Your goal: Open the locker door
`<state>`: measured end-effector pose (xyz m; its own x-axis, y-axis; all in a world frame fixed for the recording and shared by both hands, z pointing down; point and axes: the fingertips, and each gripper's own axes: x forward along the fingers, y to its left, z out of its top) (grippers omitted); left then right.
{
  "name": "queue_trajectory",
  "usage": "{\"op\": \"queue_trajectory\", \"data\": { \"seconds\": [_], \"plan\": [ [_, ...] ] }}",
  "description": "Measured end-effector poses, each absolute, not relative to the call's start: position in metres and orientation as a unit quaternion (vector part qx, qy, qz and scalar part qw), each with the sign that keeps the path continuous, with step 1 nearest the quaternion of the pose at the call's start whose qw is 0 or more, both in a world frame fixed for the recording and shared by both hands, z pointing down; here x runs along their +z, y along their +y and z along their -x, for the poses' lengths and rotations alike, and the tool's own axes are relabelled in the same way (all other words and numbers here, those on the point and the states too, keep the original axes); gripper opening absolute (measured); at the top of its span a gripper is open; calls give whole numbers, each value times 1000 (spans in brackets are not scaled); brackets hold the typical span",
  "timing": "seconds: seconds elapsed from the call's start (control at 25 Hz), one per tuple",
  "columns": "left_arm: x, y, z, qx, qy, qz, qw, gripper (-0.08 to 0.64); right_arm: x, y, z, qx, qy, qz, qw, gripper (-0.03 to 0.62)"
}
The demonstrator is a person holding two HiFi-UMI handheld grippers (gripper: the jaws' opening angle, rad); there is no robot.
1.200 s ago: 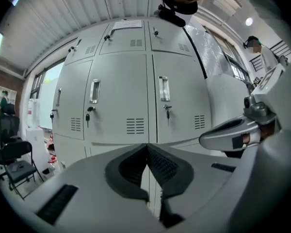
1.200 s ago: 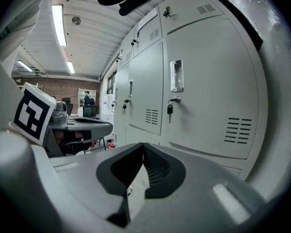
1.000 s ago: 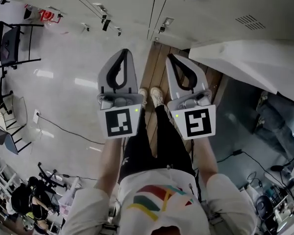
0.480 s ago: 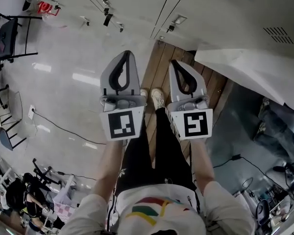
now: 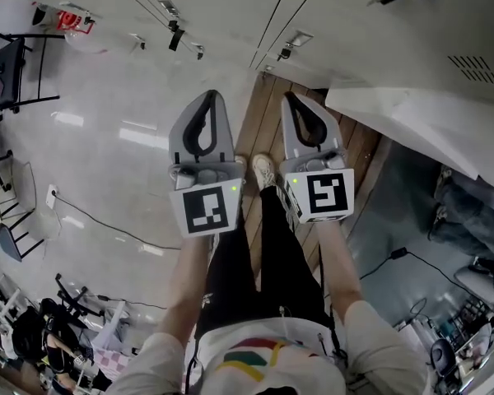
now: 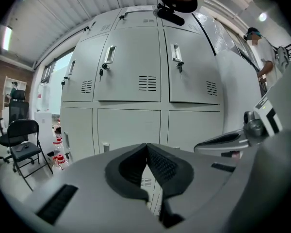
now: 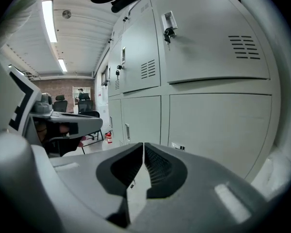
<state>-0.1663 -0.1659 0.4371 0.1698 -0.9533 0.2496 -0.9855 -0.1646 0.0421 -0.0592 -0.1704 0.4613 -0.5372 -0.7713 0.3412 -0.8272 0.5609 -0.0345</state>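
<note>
In the head view, the person stands facing a wall of pale grey lockers (image 5: 354, 15). The left hand-held gripper (image 5: 209, 95) and the right hand-held gripper (image 5: 287, 96) are held out side by side. Both point toward the lockers and touch none of them. The person's shoes (image 5: 262, 168) stand on a strip of wooden floor (image 5: 267, 118) right in front of the lockers.

In the left gripper view, the left hand-held gripper (image 6: 146, 147) has its jaws pressed tight together, with nothing between them. Straight ahead and higher up is a locker door (image 6: 131, 67). It is closed, and a key (image 6: 103, 70) hangs by its latch. A black chair (image 6: 20, 142) stands off to the left.

In the right gripper view, the right hand-held gripper (image 7: 143, 145) also has its jaws squeezed together and holds nothing. A closed locker door (image 7: 213, 42) is up on the right, with a small latch (image 7: 169, 23) near its top corner
</note>
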Motion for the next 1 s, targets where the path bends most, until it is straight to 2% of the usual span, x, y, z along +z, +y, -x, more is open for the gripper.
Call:
{"op": "queue_trajectory", "data": {
  "seconds": [0.08,0.2,0.24,0.72,1.0],
  "plan": [
    [440,-168,167,81,-642,-755,102,15,468,-185,55,96,-867,-469,139,29],
    [447,-168,169,80,-646,-751,113,15,479,-205,50,94,-861,-481,137,160],
    [450,-167,170,82,-646,-750,114,15,483,-212,49,92,-859,-484,138,172],
    [470,-160,164,94,-641,-751,127,15,542,-275,40,149,-822,-527,155,173],
    [482,-157,158,93,-633,-756,139,15,555,-291,43,149,-807,-550,156,130]
  ]
}}
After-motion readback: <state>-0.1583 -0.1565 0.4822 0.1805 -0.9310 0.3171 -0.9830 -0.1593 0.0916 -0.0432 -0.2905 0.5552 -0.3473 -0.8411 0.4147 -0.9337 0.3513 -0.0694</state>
